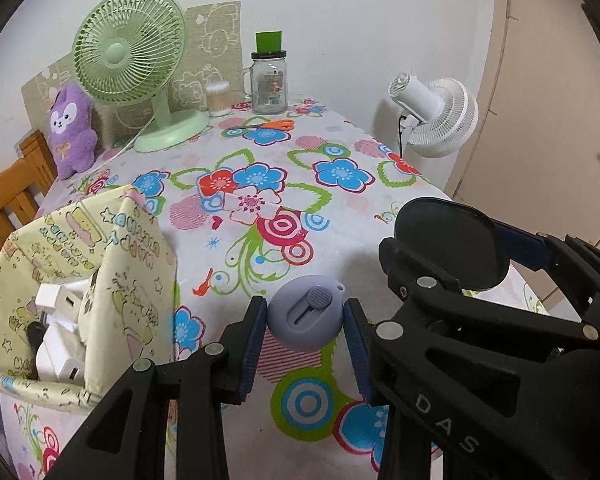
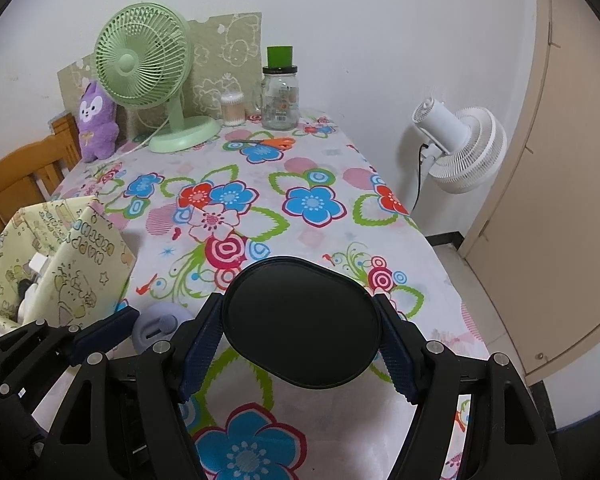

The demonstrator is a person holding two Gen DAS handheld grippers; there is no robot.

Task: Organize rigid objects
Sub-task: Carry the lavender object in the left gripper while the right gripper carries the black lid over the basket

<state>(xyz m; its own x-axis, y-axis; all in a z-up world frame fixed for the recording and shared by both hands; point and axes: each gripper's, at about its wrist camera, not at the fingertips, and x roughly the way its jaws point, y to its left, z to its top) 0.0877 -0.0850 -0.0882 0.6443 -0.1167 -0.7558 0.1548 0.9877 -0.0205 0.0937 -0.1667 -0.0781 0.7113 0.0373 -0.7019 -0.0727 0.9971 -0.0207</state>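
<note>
My left gripper (image 1: pixel 305 314) is shut on a round lavender gadget (image 1: pixel 306 312) with a slider button, held above the flowered tablecloth (image 1: pixel 260 184). In the right wrist view the same lavender gadget (image 2: pixel 156 326) shows at the lower left beside the left gripper's fingers (image 2: pixel 104 334). My right gripper (image 2: pixel 302 322) is shut on a flat black oval case (image 2: pixel 302 320), also held over the table. That black case (image 1: pixel 448 244) appears at the right in the left wrist view. A yellow patterned box (image 1: pixel 80 280) at the left holds white chargers (image 1: pixel 66 364).
At the table's back stand a green desk fan (image 1: pixel 132 52), a purple plush toy (image 1: pixel 70 126), a cotton swab tub (image 1: pixel 218 98), a glass jar (image 1: pixel 268 84) and orange scissors (image 1: pixel 278 124). A white floor fan (image 1: pixel 436 114) and a beige door (image 2: pixel 560 200) are right; a wooden chair (image 1: pixel 12 192) left.
</note>
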